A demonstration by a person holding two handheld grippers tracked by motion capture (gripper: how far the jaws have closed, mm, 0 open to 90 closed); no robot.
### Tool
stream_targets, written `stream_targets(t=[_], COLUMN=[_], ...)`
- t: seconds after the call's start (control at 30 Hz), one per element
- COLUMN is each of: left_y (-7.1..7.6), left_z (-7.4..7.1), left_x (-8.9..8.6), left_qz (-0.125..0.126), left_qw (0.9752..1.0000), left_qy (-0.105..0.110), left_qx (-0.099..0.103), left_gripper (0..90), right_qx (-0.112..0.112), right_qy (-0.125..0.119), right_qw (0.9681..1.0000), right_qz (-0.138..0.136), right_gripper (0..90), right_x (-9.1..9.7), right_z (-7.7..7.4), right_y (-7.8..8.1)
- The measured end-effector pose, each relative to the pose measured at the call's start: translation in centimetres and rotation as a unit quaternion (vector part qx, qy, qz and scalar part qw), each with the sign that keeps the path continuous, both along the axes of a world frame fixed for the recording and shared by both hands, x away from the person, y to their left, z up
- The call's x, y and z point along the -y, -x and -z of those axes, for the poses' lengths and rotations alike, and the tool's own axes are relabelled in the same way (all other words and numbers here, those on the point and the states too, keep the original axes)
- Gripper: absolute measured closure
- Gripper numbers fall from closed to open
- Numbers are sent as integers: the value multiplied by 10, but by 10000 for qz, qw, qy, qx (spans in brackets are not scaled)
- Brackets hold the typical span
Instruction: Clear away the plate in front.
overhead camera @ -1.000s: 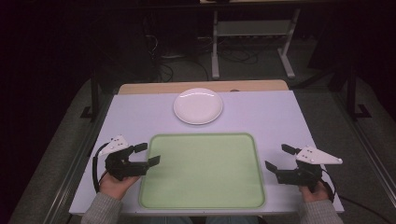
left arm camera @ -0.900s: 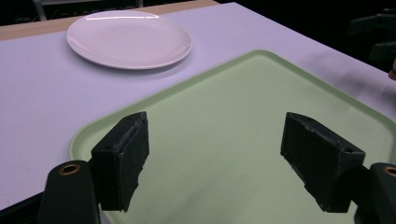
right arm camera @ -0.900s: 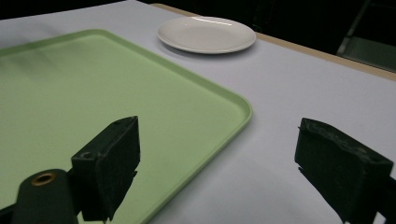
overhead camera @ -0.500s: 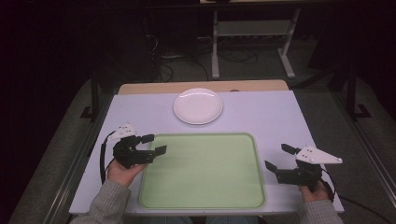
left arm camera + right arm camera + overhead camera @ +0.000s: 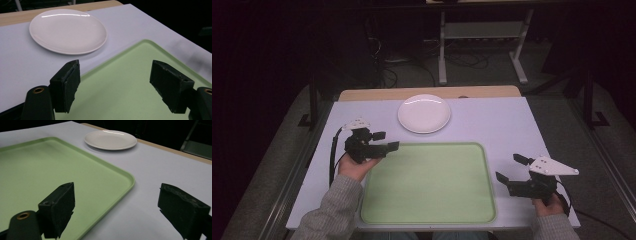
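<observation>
Forward toward the plate came the left tongs, spread wide like the unmoved right tongs.

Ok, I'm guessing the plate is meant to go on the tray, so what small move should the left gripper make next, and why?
Probably ease the left gripper forward toward the near rim of the white plate. Its jaws stand open and empty over the far left corner of the green tray, aimed at the plate, which lies on the table beyond the tray. The right gripper is farther off.
</observation>
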State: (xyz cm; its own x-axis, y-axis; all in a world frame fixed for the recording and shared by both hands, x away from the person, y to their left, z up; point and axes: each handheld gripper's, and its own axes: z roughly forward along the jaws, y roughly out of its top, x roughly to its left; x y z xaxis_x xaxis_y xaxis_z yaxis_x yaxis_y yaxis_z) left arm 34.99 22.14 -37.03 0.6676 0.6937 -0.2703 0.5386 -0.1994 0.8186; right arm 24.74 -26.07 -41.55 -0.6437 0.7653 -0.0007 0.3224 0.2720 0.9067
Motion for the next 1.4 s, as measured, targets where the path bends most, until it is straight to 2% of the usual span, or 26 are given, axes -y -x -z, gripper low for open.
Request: stream_targets(t=[0.03,0.27,0.3,0.33,0.4,0.43,0.47,0.57,0.6,0.63,0.67,0.7,0.77,0.87,0.9,0.93,1.0,1.03,1.07,1.1,1.13,1.17,1.23,1.33,1.37,1.4], left_y=[-9,-38,-48,-48,-64,-64,-73,-82,-90,-90,-97,-97,-103,-112,-118,-118,-122,-126,-126,-128,-129,-131,-134,-138,-139,-140], left_z=[-1,0,1,1,4,4,7,10,14,14,19,19,25,36,44,44,50,56,56,58,60,64,69,72,73,73], left_x=[3,11,13,13,14,14,14,15,15,15,15,15,15,16,16,16,15,16,16,16,16,15,15,15,16,17], left_qz=[-47,-316,-423,-423,-573,-573,-683,-800,-920,-920,-1122,-1122,-1343,-1569,-1698,-1698,-1804,-1958,-1958,-1998,-2055,-2140,-2269,-2404,-2492,-2533], left_qw=[10000,9992,9986,9986,9970,9970,9956,9937,9918,9918,9884,9884,9829,9769,9712,9712,9657,9592,9592,9563,9530,9467,9374,9283,9242,9219], left_qy=[23,75,59,59,181,181,221,304,318,318,416,416,604,561,669,669,769,826,826,847,881,979,1176,1331,1338,1349], left_qx=[-84,-253,-312,-312,-490,-490,-601,-723,-834,-834,-935,-935,-1108,-1341,-1529,-1529,-1702,-1865,-1865,-1958,-2046,-2198,-2366,-2506,-2566,-2601], left_gripper=[250,251,251,251,251,250,251,252,253,254,260,267,271,272,273,274,279,289,295,297,297,304,313,322,332,340], right_qx=[9,7,5,5,-6,-6,-7,-8,-13,-13,-11,-11,-16,-15,-5,-5,-6,-21,-21,-27,-27,-29,-22,-14,-17,-15], right_qy=[3,-6,-4,-4,-3,-3,-1,-8,-14,-14,-20,-20,-21,-25,-36,-36,-58,-64,-64,-76,-76,-78,-82,-91,-97,-102], right_qw=[10000,10000,10000,10000,10000,10000,10000,10000,10000,10000,10000,10000,10000,10000,10000,10000,10000,10000,10000,10000,10000,10000,10000,9999,9999,9999], right_qz=[-3,-15,-18,-18,-24,-24,-35,-35,-37,-37,-38,-38,-40,-43,-47,-47,-44,-38,-38,-40,-40,-43,-47,-48,-46,-49], right_gripper=[133,133,133,133,133,133,133,133,133,133,133,133,133,133,133,133,133,133,133,133,133,133,133,133,133,133], right_x=[0,1,1,1,0,0,0,1,1,1,1,1,1,1,2,2,2,2,2,2,2,2,2,3,3,3], right_z=[0,0,0,0,0,0,0,0,0,0,0,0,0,0,0,0,0,0,0,0,0,0,-1,-1,-1,-1], right_y=[0,0,0,0,-1,-1,-1,-1,-1,-1,-1,-1,-2,-2,-2,-2,-2,-2,-2,-2,-2,-2,-2,-2,-2,-2])
